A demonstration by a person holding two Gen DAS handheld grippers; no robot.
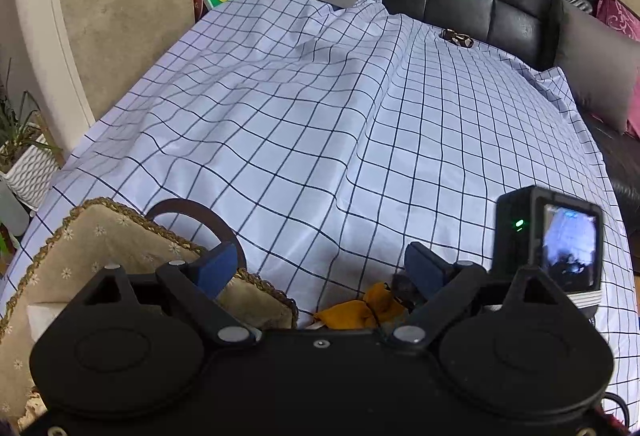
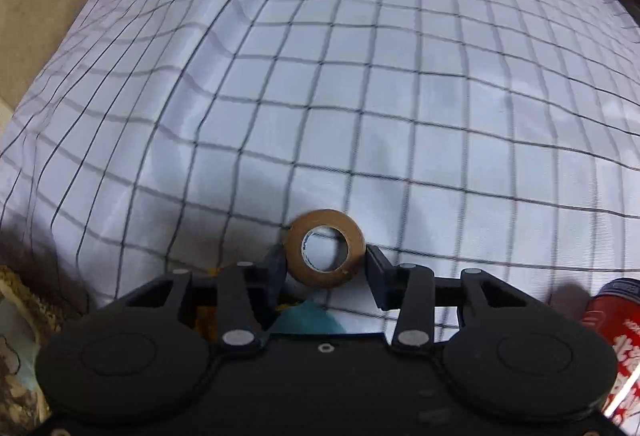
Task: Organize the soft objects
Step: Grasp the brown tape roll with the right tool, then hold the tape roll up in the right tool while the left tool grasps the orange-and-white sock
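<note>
Tape [image 2: 325,248] sits pinched in our right tongs [image 2: 326,268] at 6 o'clock on the sheet [image 2: 360,95], our left tongs [image 1: 320,272] gape wide and empty, and we think sorting has barely begun.

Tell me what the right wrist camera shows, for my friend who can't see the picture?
The right gripper is shut on a brown roll of tape, holding it upright between its two dark fingers. Behind it spreads a white checked sheet with thin dark lines. A red can with white writing peeks in at the lower right edge.
</note>
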